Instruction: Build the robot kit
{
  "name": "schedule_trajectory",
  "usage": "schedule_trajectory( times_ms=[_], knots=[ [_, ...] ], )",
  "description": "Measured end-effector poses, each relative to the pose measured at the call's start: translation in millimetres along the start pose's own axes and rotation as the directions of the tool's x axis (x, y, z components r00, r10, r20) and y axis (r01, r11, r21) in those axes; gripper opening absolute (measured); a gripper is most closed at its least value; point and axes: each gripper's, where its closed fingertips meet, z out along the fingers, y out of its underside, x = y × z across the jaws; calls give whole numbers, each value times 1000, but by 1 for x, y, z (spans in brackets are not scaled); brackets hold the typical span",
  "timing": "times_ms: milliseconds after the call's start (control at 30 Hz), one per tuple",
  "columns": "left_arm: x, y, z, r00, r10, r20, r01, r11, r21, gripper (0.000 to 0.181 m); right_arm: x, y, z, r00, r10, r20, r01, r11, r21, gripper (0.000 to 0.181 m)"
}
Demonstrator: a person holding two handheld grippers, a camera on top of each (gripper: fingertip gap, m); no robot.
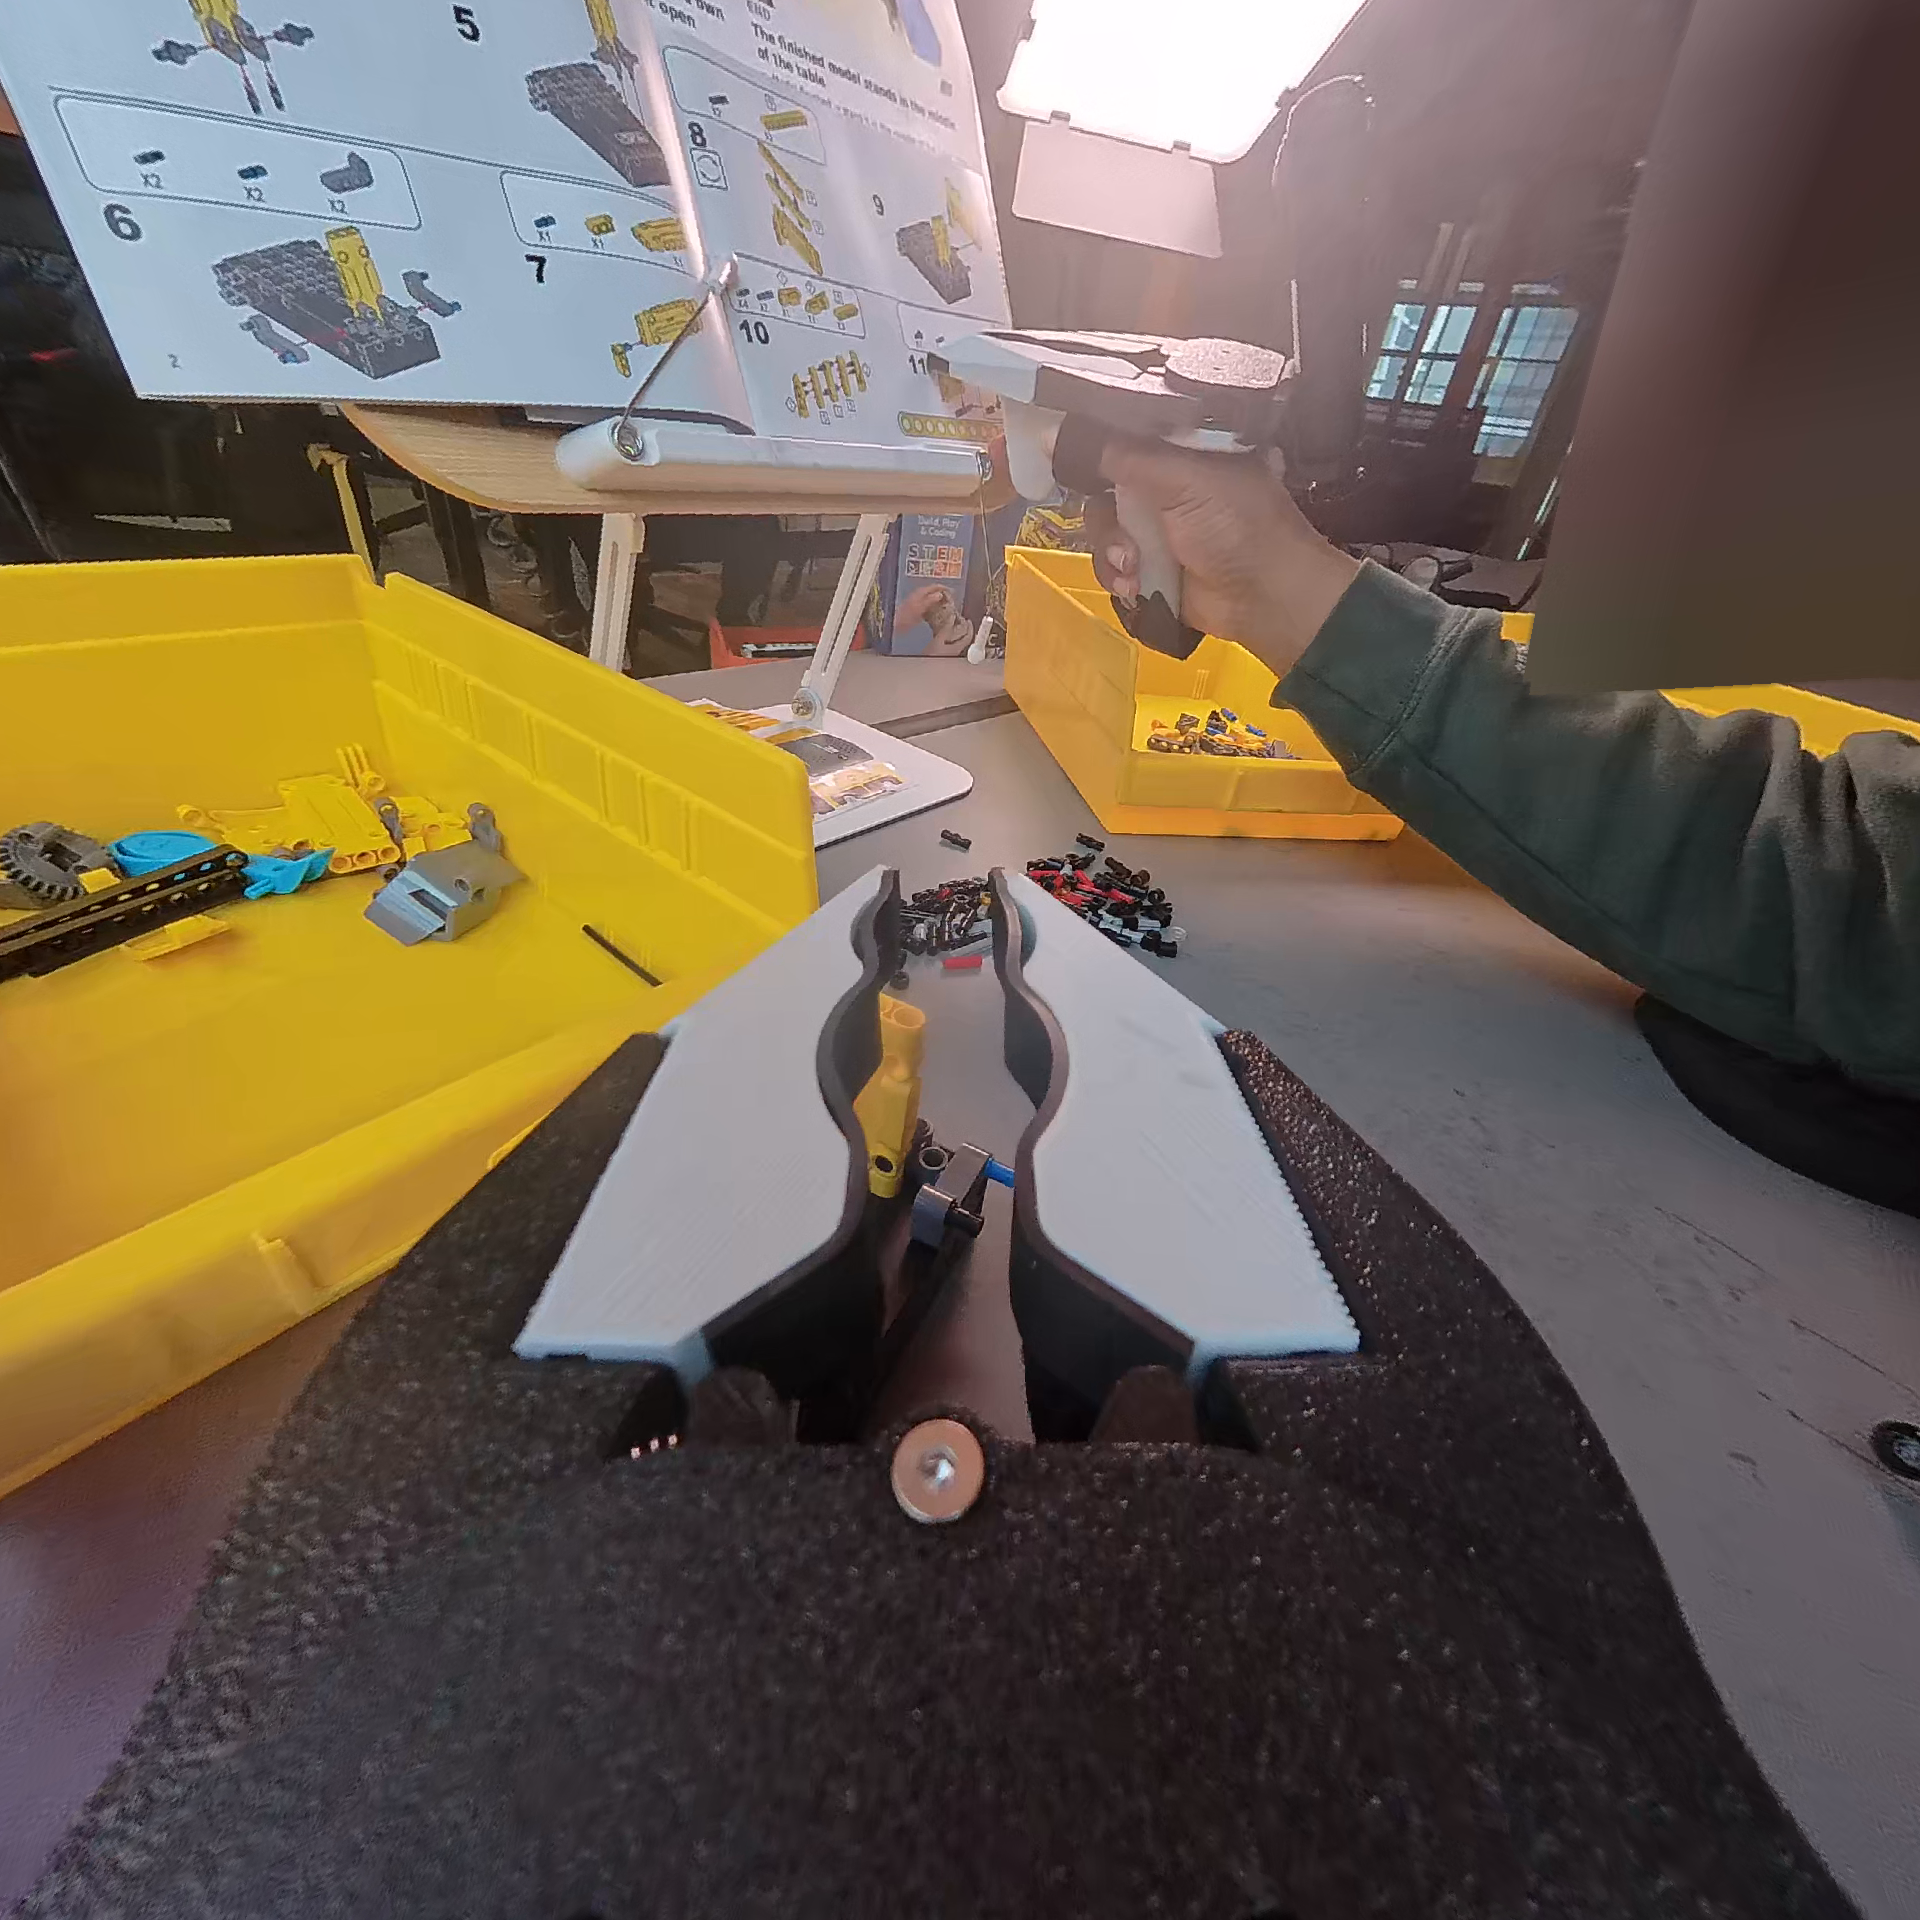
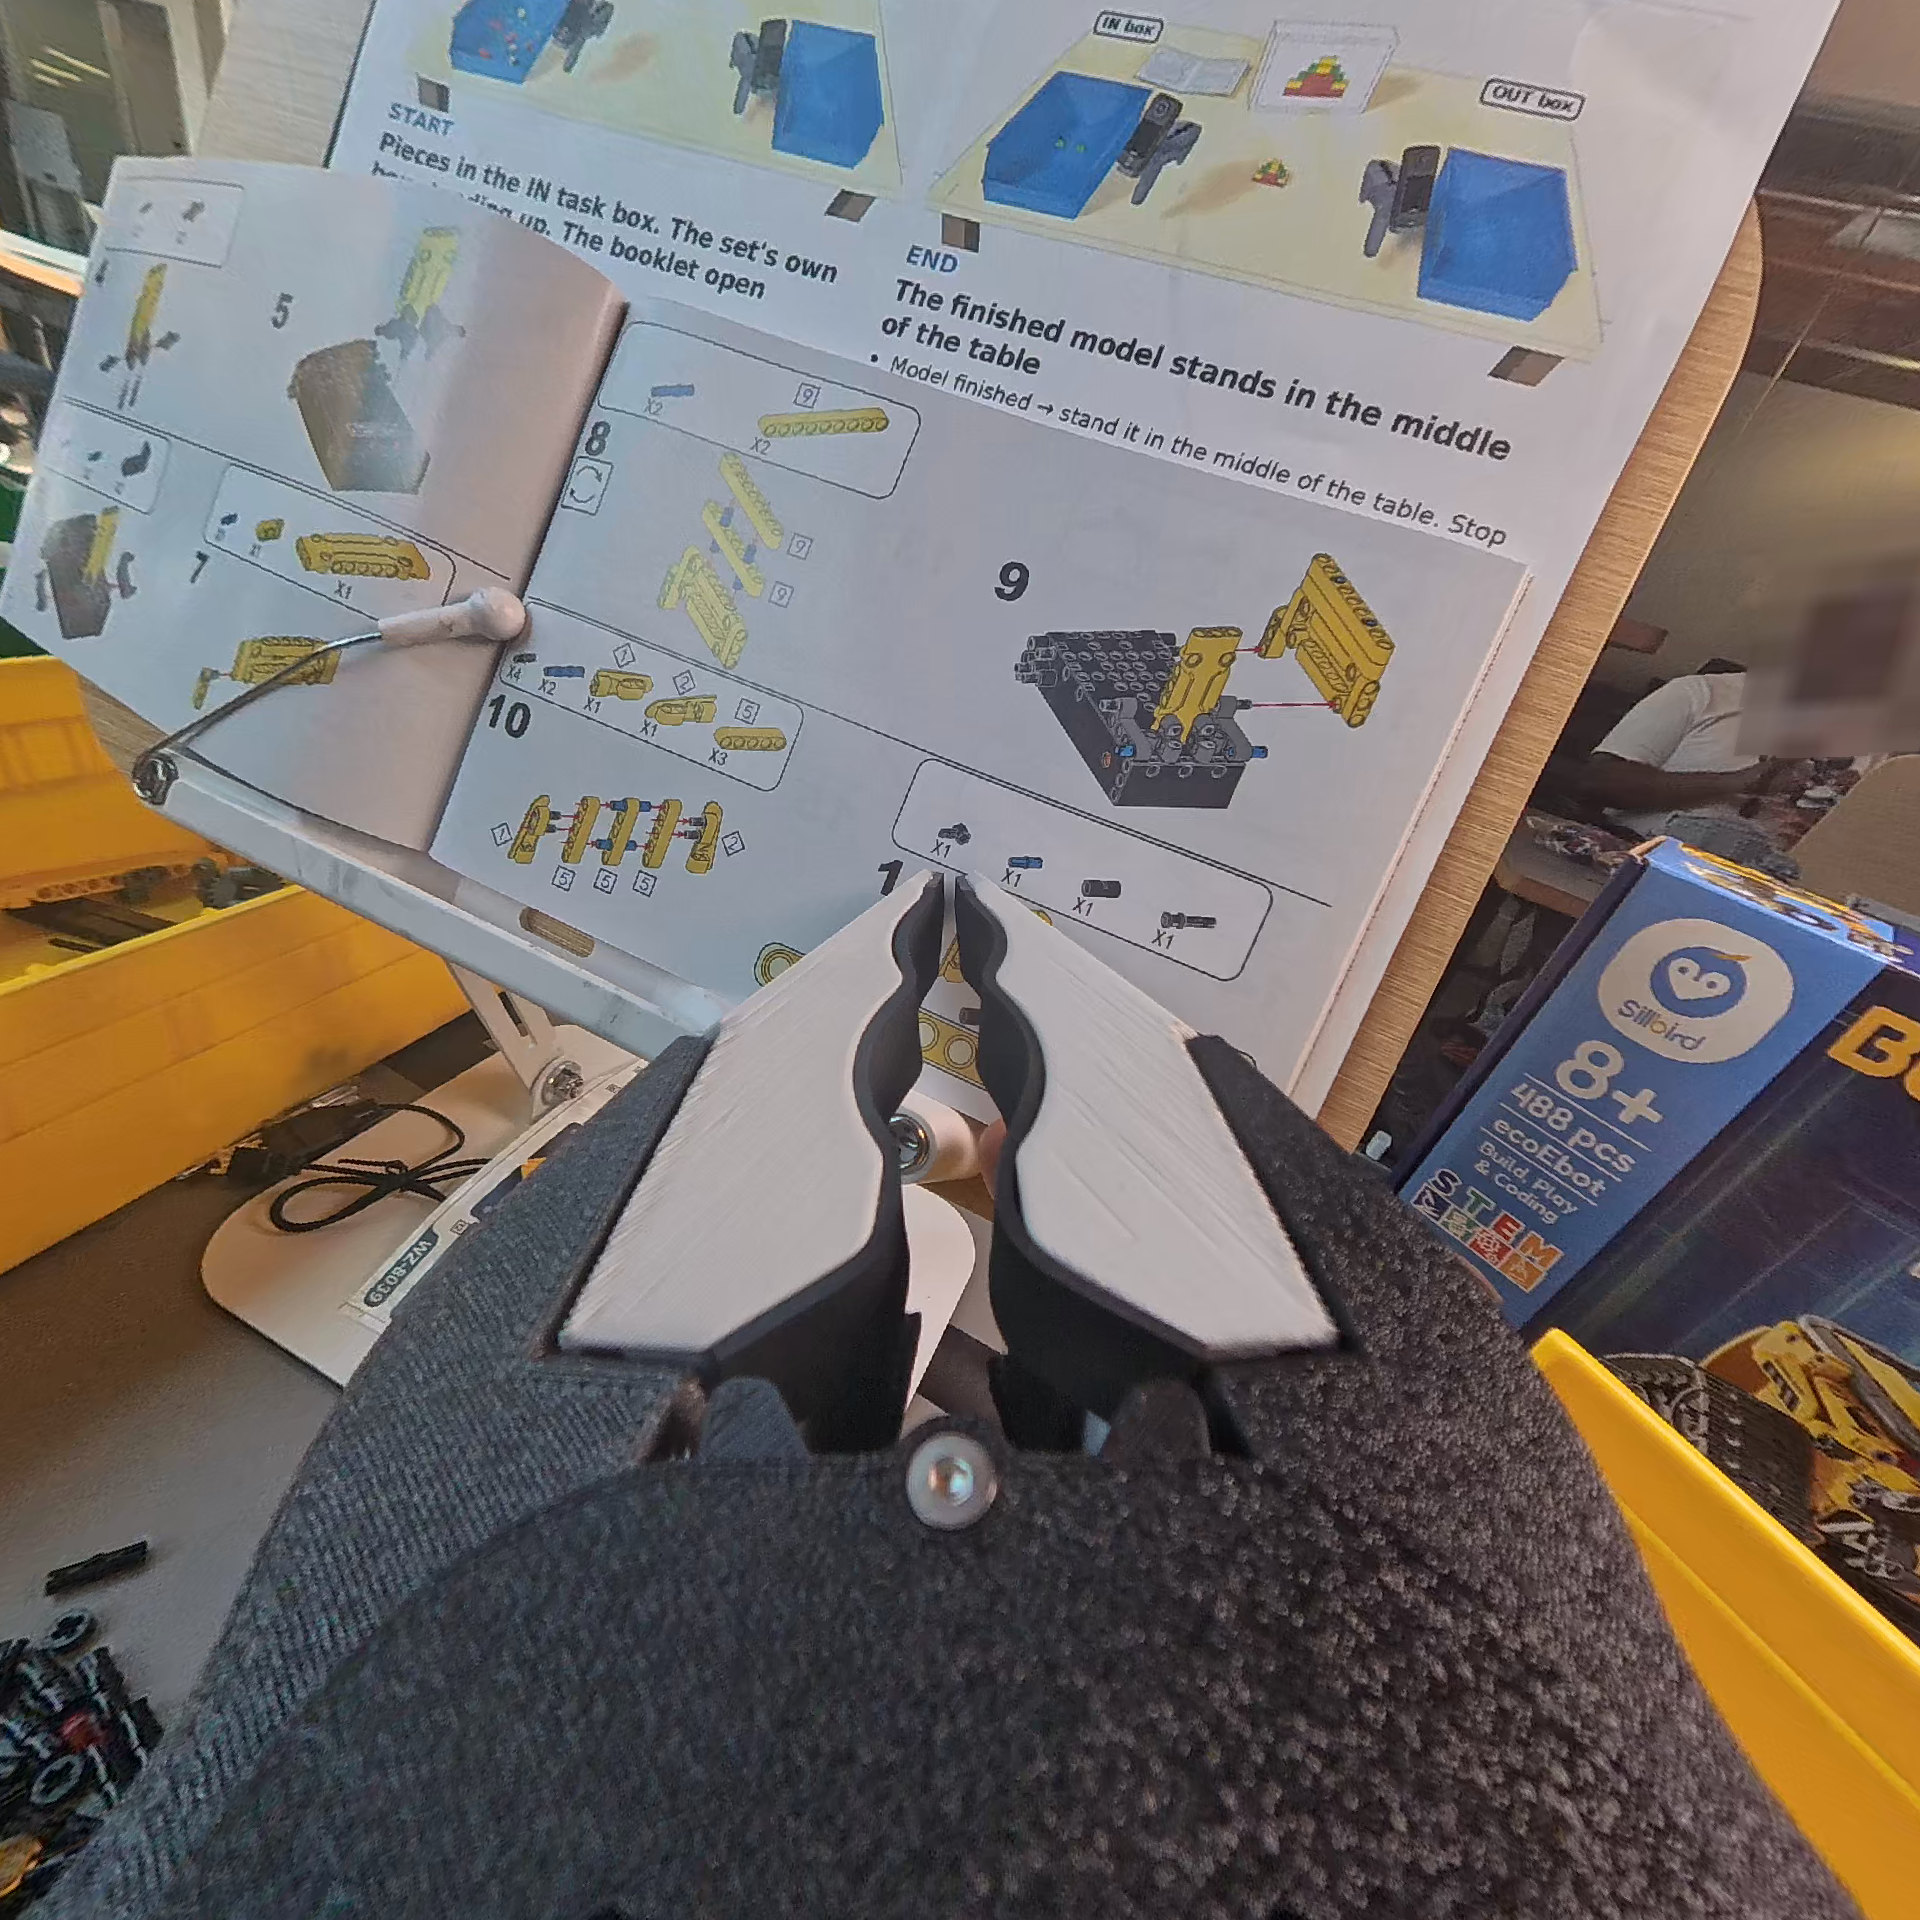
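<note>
While the left hand-held gripper (image 1: 940, 883) gapes over a yellow-black assembly (image 1: 902, 1122), pin pile (image 1: 1049, 904) ahead, right hand-held gripper (image 2: 948, 883) clenched empty before booklet (image 2: 935, 644).

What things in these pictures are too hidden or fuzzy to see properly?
- Left wrist view: the yellow-and-grey brick assembly sits between the left gripper's fingers; its lower part is hidden by them.
- Left wrist view: the pile of small pins is too small to sort.
- Left wrist view: the right gripper's tips overlap the instruction booklet.
- Right wrist view: the right gripper covers the booklet's bottom step.
- Right wrist view: the blue box is cut off by the edge.
</note>
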Motion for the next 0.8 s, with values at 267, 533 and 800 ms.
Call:
schedule_trajectory(
  times_ms=[267, 533, 800],
  knots=[
    [0, 2, 1, 1000, -8, -1, 8, 1000, -10, 19, 0, 1, -1, 1000, 26, 12, -26, 1000, -4, 3],
    [-3, 5, 1, 999, -27, 18, 28, 999, -31, 15, 0, 2, -1, 999, 47, 22, -47, 999, -4, 4],
    [-6, 6, 1, 999, -34, 29, 35, 999, -39, 14, 4, -38, -27, 1000, 13, -15, -13, 1000, 23, 7]
  ],
)
